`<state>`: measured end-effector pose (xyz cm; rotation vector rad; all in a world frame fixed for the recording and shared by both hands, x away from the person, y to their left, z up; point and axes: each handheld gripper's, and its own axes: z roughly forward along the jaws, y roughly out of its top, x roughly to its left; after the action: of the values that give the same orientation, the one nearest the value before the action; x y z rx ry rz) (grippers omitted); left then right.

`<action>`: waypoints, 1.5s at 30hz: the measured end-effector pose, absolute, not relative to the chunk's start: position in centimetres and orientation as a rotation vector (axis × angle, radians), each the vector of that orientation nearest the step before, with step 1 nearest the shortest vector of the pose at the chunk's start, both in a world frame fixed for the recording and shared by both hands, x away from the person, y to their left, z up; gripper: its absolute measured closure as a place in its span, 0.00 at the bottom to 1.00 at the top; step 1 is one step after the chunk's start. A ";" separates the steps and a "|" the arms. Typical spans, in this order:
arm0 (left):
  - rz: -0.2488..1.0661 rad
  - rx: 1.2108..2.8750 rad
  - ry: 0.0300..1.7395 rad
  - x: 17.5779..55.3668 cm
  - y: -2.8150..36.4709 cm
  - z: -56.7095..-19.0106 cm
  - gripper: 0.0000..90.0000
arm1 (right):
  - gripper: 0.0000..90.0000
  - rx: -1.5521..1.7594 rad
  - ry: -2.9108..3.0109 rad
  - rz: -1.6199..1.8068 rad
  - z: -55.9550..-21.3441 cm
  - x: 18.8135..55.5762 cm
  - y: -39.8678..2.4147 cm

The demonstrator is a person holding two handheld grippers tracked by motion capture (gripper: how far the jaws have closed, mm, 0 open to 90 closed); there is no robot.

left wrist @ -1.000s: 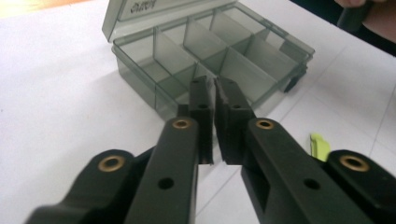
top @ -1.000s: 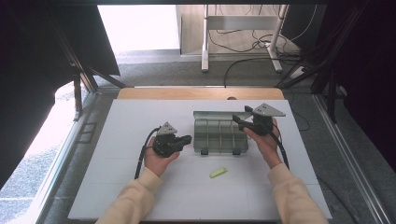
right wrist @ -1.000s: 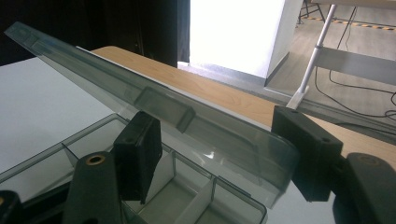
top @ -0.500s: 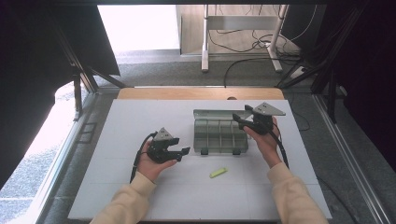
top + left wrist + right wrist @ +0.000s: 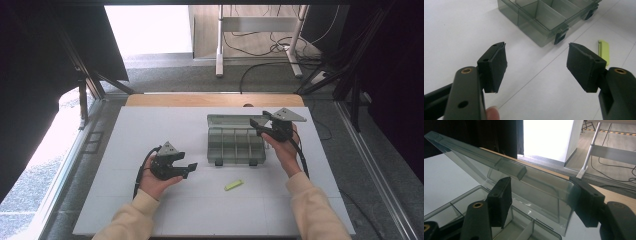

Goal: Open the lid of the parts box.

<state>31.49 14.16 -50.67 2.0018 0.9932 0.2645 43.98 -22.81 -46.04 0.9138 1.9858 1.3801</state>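
The translucent grey plastic compartment box (image 5: 235, 145) sits right of centre in the high view on the white tabletop (image 5: 125, 135), its lid (image 5: 230, 120) raised at the far edge and its dividers exposed. Two dark latches (image 5: 252, 162) show along its near edge.

The right tongs (image 5: 261, 125) are at the box's upper right corner. In the right gripper view the lid (image 5: 506, 170) crosses the frame from upper left to lower right, its corner lying between the jaws, which stand wide. Whether the pads actually press on the lid cannot be settled from this angle; a gap appears on the left pad's side.

The left tongs (image 5: 190, 169) lie lower left of centre in the high view, well apart from the box, carried in the left hand (image 5: 155, 181). Their jaws have just been opening and now stand spread with nothing between them. In the left gripper view the pads (image 5: 496, 65) frame bare tabletop.

A small flat yellow-green strip (image 5: 233, 185) lies below the box, near the frame's centre; it also shows at the right edge in the left gripper view (image 5: 604, 50).
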 end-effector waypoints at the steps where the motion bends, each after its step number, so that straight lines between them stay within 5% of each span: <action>1: 0.263 2.004 0.991 31.4 14.2 -50.8 0.36 | 0.42 0.914 1.985 1.383 -46.0 44.0 -22.8; 45: 0.274 2.055 0.982 31.3 13.3 -51.8 0.35 | 0.54 0.936 1.967 1.391 -46.3 45.7 -23.5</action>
<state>31.28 13.34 -51.80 2.0549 0.9823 0.2737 45.71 -23.45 -46.32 0.9362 1.9671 1.3906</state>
